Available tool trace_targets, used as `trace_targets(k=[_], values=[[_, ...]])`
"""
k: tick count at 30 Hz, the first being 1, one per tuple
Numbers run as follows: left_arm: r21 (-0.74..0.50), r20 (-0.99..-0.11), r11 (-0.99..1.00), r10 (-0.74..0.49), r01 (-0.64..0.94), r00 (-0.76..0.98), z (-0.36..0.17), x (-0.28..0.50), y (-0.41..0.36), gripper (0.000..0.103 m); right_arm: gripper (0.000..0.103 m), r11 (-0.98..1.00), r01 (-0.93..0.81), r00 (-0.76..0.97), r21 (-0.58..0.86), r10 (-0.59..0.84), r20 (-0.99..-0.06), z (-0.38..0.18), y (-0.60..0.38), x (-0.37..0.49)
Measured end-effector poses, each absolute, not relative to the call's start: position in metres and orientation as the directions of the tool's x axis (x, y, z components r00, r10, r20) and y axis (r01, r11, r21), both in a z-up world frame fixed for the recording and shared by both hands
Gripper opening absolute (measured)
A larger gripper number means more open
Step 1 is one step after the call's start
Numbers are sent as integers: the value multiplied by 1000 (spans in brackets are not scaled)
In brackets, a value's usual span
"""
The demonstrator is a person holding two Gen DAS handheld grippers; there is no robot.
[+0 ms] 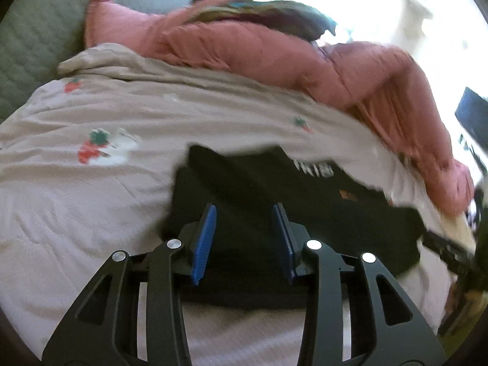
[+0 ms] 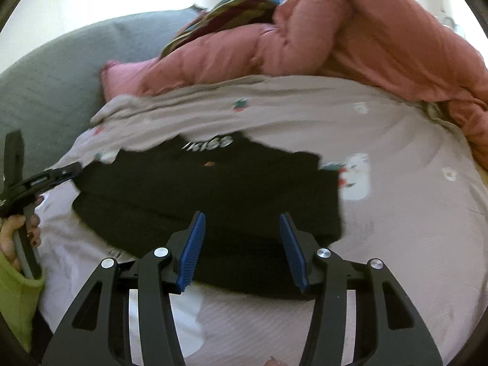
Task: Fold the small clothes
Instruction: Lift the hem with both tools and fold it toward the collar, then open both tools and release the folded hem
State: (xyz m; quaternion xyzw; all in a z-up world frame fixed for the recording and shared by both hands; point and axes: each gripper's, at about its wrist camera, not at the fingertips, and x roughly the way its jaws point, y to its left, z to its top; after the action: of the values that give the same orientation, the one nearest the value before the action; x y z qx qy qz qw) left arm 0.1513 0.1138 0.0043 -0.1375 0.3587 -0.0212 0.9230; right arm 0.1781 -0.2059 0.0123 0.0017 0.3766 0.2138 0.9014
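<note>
A black garment (image 1: 305, 201) with white lettering (image 1: 314, 167) lies folded flat on the pale strawberry-print bedsheet (image 1: 91, 183). My left gripper (image 1: 244, 209) hovers over its near left part, blue pads apart, nothing pinched between them. In the right wrist view the same black garment (image 2: 198, 189) spreads under my right gripper (image 2: 242, 216), whose blue pads also stand apart with only cloth lying below. The left gripper (image 2: 45, 180) shows at the garment's left edge, held by a hand (image 2: 18, 231) in a green sleeve. The right gripper (image 1: 442, 244) appears blurred at the garment's right edge.
A pink duvet (image 1: 259, 48) is bunched along the far side of the bed, with a multicoloured cloth (image 1: 259, 15) on top. A grey quilted cushion (image 1: 36, 36) stands at the far left. Bare sheet (image 2: 411, 213) lies right of the garment.
</note>
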Motion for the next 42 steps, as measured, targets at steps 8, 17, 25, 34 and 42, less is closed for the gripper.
trace_targets(k=[8,17,25,34,42], values=[[-137,-727,988,-151,73,670,-20,140,62,14,23,868,-468,548,167,433,-716,-5,-174,164],[-75,-758,995,-102,69,645,-38,148,56,14,23,877,-472,540,89,367,-758,-27,-154,170],[-57,-742,996,-93,75,664,-35,159,59,14,23,889,-454,564,62,340,-753,-30,-149,193],[-66,-729,996,-84,52,679,-26,190,66,21,23,895,-441,562,69,335,-756,-24,-146,228],[-124,-768,992,-87,-14,634,-31,232,83,21,23,908,-413,555,75,317,-769,-21,-143,268]])
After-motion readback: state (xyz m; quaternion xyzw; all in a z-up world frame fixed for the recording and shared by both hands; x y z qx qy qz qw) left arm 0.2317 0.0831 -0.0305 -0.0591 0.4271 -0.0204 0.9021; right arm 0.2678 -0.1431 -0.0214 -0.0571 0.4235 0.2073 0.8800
